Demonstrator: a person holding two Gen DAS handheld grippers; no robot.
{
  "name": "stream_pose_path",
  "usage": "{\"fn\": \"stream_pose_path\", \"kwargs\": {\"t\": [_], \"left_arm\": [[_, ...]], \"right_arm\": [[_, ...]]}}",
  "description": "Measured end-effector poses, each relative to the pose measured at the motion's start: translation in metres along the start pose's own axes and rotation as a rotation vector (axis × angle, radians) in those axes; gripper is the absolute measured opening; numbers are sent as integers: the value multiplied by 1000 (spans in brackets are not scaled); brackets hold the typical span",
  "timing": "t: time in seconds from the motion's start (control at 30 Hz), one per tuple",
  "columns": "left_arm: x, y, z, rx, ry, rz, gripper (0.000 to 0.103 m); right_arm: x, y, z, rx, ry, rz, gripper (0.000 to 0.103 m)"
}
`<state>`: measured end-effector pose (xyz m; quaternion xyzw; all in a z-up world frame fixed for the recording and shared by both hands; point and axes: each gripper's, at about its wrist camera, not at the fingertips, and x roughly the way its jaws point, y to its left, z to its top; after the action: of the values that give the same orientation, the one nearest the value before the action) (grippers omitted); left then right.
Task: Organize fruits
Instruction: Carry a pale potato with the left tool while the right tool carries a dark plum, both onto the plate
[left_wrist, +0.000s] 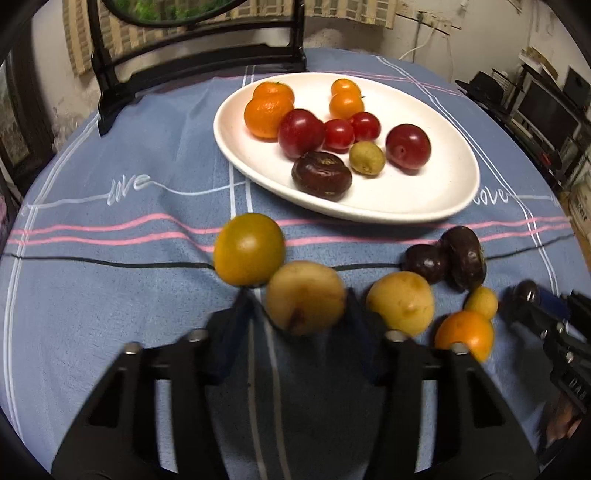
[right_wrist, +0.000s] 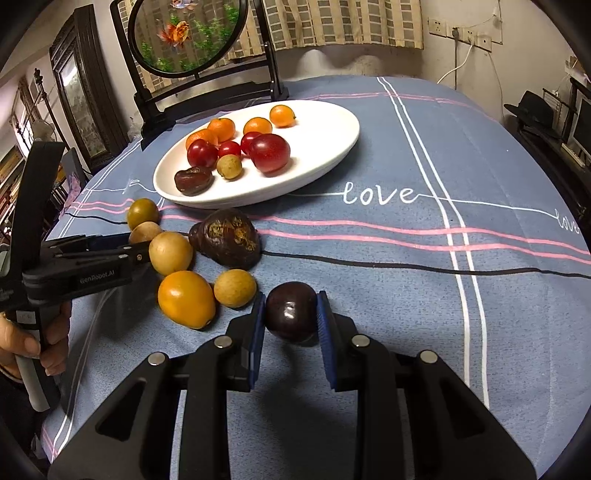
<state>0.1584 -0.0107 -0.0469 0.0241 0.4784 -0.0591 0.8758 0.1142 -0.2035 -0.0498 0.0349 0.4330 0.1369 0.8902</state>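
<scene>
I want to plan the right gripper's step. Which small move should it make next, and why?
Probably lift and carry toward the white plate: the right gripper has both pads against the dark plum, and the plate's right part is bare.

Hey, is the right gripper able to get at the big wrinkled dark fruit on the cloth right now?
Probably not yet: the right gripper is already shut on a dark plum, so its fingers are full. Otherwise the wrinkled dark fruit lies just ahead on the tablecloth with nothing between.
</scene>
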Motion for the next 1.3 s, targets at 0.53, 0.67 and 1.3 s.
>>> {"fn": "stream_pose_path", "kwargs": {"t": [0.53, 0.67, 1.3], "left_arm": [[-83, -1, 14, 26, -151, -58, 42], [-82, -8, 32, 43, -180, -58, 42], [0, -6, 84, -13, -97, -49, 56]], "right_arm": [[-51, 37, 45, -117, -174, -20, 27], [-49, 47, 67, -154, -207, -28, 27], [46, 41, 104, -164, -99, -122, 53]]}}
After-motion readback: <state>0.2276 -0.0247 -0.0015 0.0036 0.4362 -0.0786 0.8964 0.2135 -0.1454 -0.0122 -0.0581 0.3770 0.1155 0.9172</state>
